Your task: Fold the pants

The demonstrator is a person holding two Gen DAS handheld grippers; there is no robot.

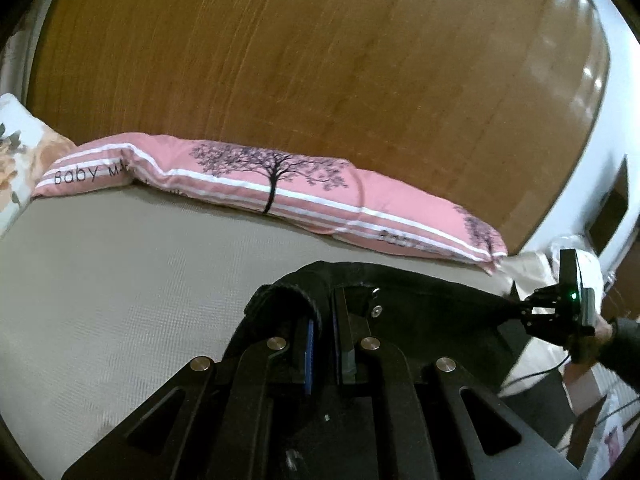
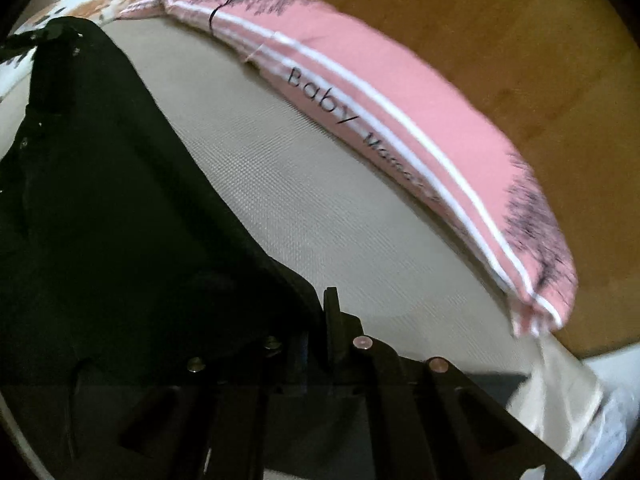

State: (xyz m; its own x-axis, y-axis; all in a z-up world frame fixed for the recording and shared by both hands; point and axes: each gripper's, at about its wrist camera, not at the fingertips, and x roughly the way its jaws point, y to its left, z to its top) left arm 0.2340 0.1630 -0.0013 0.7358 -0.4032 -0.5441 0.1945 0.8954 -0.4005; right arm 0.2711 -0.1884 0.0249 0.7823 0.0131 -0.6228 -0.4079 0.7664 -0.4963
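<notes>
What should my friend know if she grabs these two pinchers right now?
Left gripper: shut on the waistband of the black fabric pants, near their metal button.
Right gripper: shut on another edge of the same pants; it also shows at the right of the left wrist view.
Where: the pants hang stretched between both grippers over the beige woven mat, in front of the long pink striped pillow with a tree print.
Done: pants picked up at two points.
Left: no fold is visible yet; probably lay them flat and fold them.
</notes>
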